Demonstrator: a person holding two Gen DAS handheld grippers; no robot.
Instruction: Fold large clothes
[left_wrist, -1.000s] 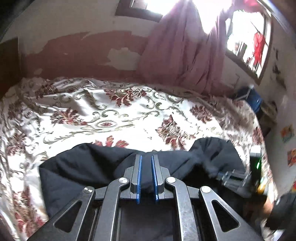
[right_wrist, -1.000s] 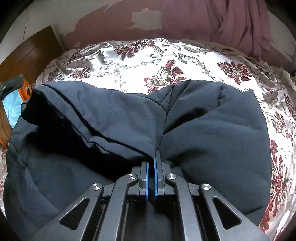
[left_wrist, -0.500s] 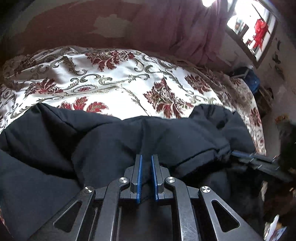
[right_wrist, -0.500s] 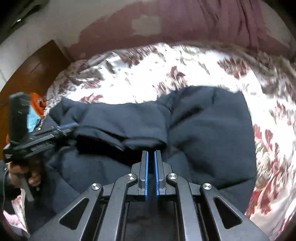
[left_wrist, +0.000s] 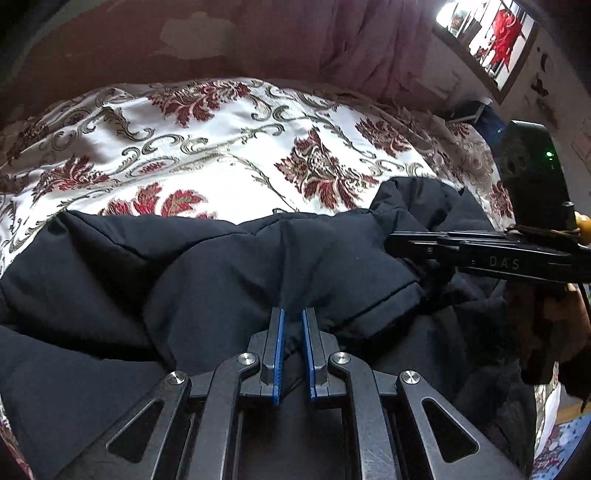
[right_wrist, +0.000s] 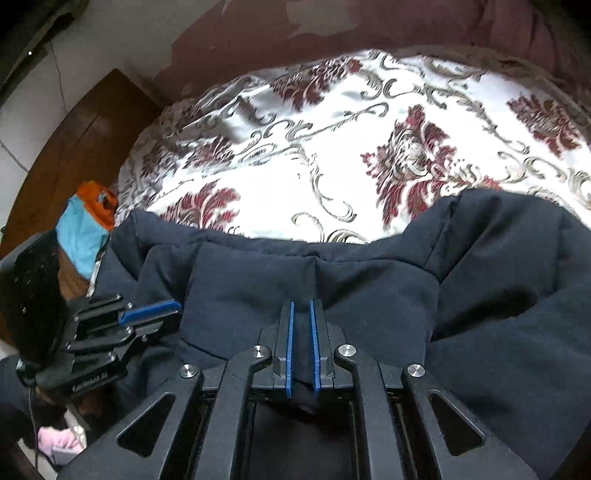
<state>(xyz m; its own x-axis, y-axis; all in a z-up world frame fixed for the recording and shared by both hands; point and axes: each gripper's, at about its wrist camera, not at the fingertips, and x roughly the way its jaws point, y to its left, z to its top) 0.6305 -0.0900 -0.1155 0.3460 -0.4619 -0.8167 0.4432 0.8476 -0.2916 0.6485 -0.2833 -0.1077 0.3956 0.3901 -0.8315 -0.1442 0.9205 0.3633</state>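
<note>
left tongs (left_wrist: 292, 325): nearly together, clamped on dark jacket (left_wrist: 229, 280) fold | right tongs (right_wrist: 302, 325): just been opening, narrow gap, jacket cloth between pads | jacket: on floral bed (left_wrist: 221, 147) | writing: "DAS" on right tongs' side

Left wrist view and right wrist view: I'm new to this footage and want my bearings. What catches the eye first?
A big dark padded jacket lies bunched across the near part of the bed, filling the lower half of both views. Behind it spreads a shiny white bedspread with dark red flowers. The left gripper pinches a fold of the jacket, and the right gripper has dark cloth between its pads.
</note>
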